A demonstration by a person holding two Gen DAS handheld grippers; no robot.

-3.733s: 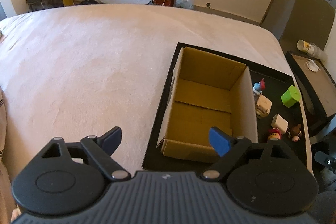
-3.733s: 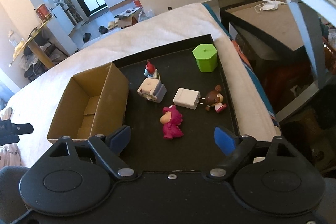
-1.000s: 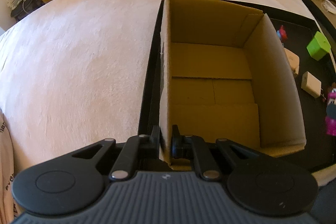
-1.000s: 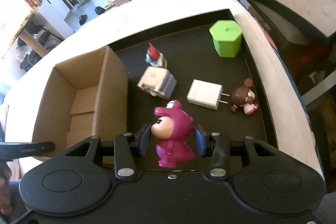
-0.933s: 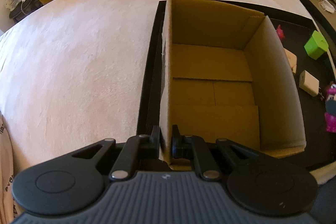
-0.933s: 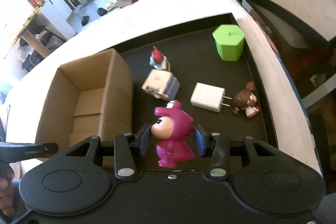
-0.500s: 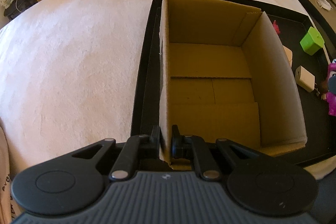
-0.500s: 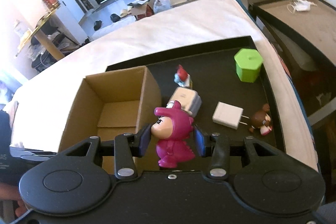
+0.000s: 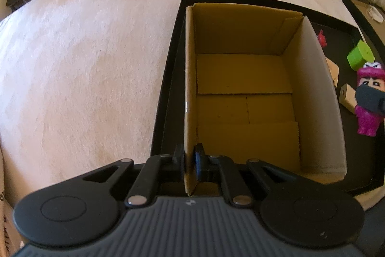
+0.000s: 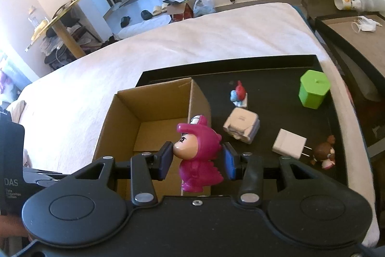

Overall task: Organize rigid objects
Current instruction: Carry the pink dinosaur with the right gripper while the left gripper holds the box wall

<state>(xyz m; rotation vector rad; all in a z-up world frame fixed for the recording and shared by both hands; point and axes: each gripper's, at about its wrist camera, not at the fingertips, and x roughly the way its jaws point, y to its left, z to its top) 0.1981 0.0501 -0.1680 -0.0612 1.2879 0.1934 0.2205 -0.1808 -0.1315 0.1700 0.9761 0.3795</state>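
Note:
An open cardboard box (image 9: 243,88) (image 10: 154,127) stands empty on the left part of a black tray (image 10: 276,74). My left gripper (image 9: 190,161) is shut on the box's near left wall, one finger on each side. My right gripper (image 10: 197,158) is shut on a magenta dinosaur-suit figurine (image 10: 199,158) (image 9: 368,102), held in the air by the box's right wall. On the tray lie a blue and red figurine (image 10: 238,93), a white cube (image 10: 241,124), a white plug adapter (image 10: 288,143), a brown bear figurine (image 10: 324,153) and a green hexagonal container (image 10: 312,88).
The tray rests on a bed with a pale cover (image 9: 84,59). A dark side table (image 10: 353,33) with a cup and a mask stands to the right. A person's hand (image 10: 12,225) shows at the lower left of the right wrist view.
My right gripper has risen with the magenta figurine and carried it left, from over the tray to the box's right wall. The left gripper has kept its hold on the box wall.

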